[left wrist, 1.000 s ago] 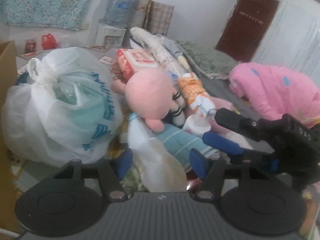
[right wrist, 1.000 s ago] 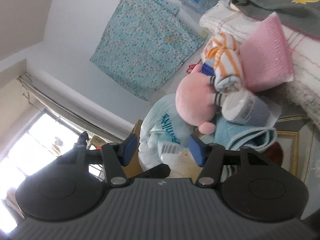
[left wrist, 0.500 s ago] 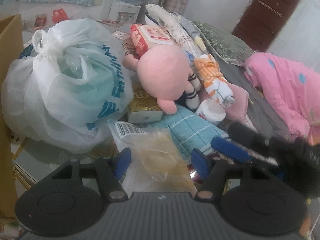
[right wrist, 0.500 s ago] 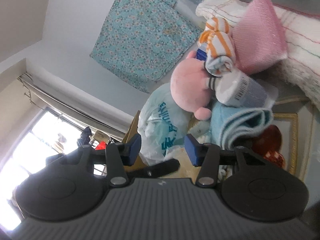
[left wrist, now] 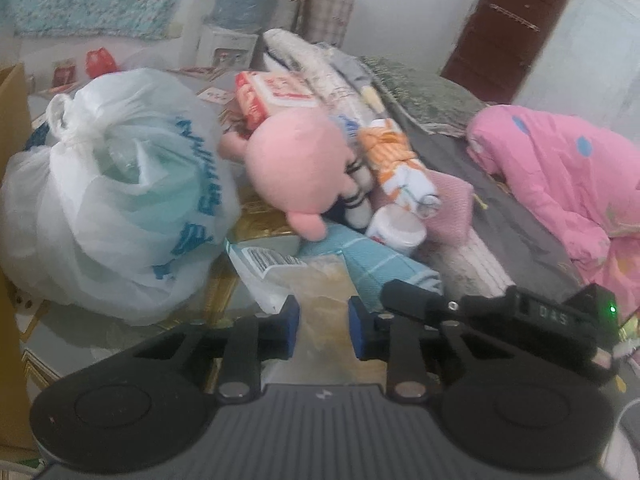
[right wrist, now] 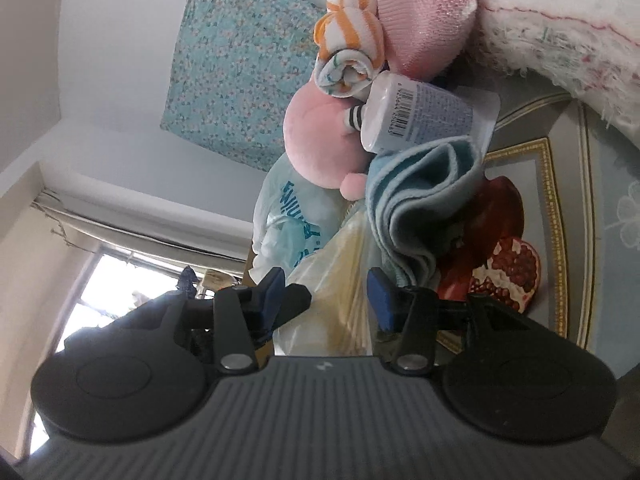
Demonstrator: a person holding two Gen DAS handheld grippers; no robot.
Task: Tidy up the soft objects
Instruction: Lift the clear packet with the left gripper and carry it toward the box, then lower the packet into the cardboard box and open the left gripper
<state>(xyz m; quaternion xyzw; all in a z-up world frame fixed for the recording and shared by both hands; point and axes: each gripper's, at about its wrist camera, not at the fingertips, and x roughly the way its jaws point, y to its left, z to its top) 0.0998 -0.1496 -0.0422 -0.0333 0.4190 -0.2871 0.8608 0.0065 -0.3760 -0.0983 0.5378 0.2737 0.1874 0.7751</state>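
Though small, "DAS" on right claw (left wrist: 390, 300)

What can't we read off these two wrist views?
- Clear packet, left wrist: near end hidden behind the left gripper; contents blurred.
- Tied white bag, left wrist: contents veiled by cloudy plastic.
- Pink plush, right wrist: face out of sight, body blocked by the tub.

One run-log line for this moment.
left hand-held gripper: just closed on clear packet | right hand-held gripper: closing, straddling packet | pink plush: untouched
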